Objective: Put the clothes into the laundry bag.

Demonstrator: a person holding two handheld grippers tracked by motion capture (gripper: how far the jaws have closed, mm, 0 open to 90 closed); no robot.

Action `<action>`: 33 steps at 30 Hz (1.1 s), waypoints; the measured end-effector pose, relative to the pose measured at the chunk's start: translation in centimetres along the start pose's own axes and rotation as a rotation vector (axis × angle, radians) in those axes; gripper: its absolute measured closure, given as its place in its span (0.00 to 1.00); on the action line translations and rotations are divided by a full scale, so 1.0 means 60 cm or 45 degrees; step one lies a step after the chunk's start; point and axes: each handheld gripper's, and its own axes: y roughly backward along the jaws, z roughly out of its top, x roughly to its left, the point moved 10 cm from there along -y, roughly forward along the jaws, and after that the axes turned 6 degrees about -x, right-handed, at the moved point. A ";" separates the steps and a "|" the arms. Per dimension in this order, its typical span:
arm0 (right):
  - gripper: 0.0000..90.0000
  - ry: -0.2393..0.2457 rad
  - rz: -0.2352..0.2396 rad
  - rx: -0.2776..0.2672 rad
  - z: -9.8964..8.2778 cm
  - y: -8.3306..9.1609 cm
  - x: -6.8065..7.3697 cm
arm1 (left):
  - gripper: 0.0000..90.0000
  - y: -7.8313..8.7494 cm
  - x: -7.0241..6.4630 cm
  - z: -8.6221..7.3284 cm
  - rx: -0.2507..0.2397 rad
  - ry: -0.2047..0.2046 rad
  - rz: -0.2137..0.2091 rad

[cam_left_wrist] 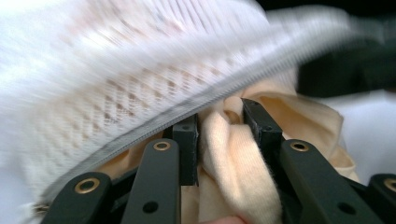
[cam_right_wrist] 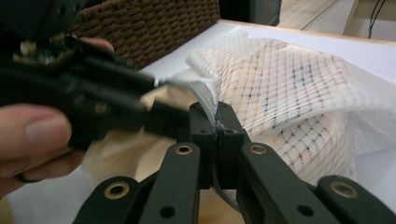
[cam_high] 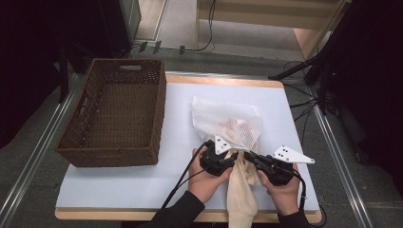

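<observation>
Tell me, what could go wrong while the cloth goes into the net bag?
The right gripper pinches just the zipper edge of the mesh bag, so it might slip free. The left gripper has cream cloth bunched between its jaws, which could snag on the zipper. Much cloth hangs over the table edge and might drag out.

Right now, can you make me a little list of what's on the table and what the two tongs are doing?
table: white top, wooden rim
basket: brown woven basket, at the left, nothing seen inside
bag: white mesh bag, zipper edge open toward the person
cloth: cream cloth, partly in the bag, the rest hanging over the near table edge
left tongs: jaws on either side of a fold of the cream cloth
right tongs: shut on the bag's zipper edge
</observation>
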 end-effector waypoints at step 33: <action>0.98 -0.010 -0.002 0.010 -0.008 -0.003 -0.009 | 0.74 -0.020 -0.016 -0.060 0.152 -0.090 0.009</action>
